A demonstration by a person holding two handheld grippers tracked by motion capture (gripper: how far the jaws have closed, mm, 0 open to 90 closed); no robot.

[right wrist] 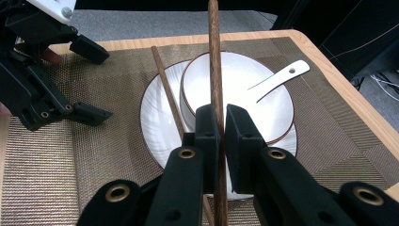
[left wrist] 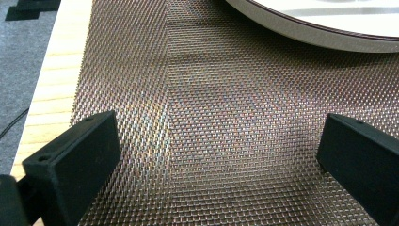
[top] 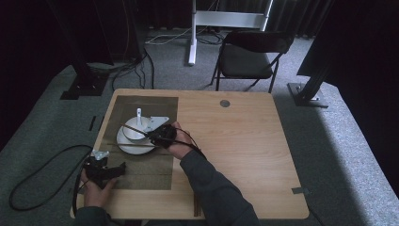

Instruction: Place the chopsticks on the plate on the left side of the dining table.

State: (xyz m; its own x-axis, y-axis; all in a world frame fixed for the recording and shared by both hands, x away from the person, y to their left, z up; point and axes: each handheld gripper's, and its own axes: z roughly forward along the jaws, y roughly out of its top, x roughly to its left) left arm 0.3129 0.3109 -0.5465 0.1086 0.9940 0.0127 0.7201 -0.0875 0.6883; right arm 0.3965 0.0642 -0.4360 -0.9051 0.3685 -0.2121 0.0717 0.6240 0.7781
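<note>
My right gripper (right wrist: 220, 127) is clamped tight on one chopstick (right wrist: 215, 61), held over the bowl (right wrist: 263, 108) with the spoon (right wrist: 277, 77) in it. The second chopstick (right wrist: 164, 87) lies across the plate (right wrist: 157, 117). My left gripper (left wrist: 216, 160) hangs wide apart over the mat (left wrist: 211, 117), near the table's (top: 244, 141) left edge.

Light wooden table (top: 244, 141), centre of the high view, standing on grey carpet. A dark woven placemat (top: 155, 106) covers the table's left part, reaching from near the far edge towards the near edge. A small round grey disc (top: 225, 103) sits in the tabletop at upper centre. A white plate (right wrist: 157, 117) rests on the placemat, left of centre. Dark sticks (top: 196, 207) lie at the table's bottom edge, their kind unclear.
</note>
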